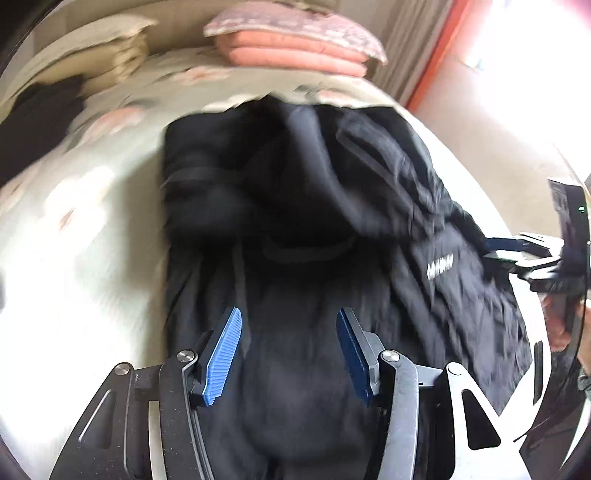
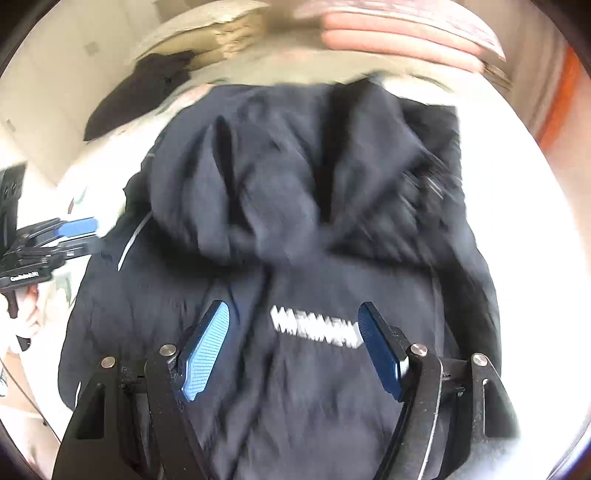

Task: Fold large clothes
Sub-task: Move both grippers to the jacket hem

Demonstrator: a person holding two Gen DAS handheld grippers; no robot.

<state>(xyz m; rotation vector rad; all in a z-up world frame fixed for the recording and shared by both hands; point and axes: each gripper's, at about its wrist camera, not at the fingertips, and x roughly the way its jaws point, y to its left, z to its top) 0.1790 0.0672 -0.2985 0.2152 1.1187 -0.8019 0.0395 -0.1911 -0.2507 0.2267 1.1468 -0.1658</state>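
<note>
Bed, pale floral sheet, carries everything. Dark hoodie lies rumpled across the middle, white logo up. At the far end: pink folded blanket w/ patterned pillow on top, beige folded stack beside it, 1 black garment near that stack.

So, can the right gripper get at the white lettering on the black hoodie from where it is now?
Probably yes. The right gripper hovers with jaws open directly over the white lettering on the black hoodie, with nothing lying between them.
</note>
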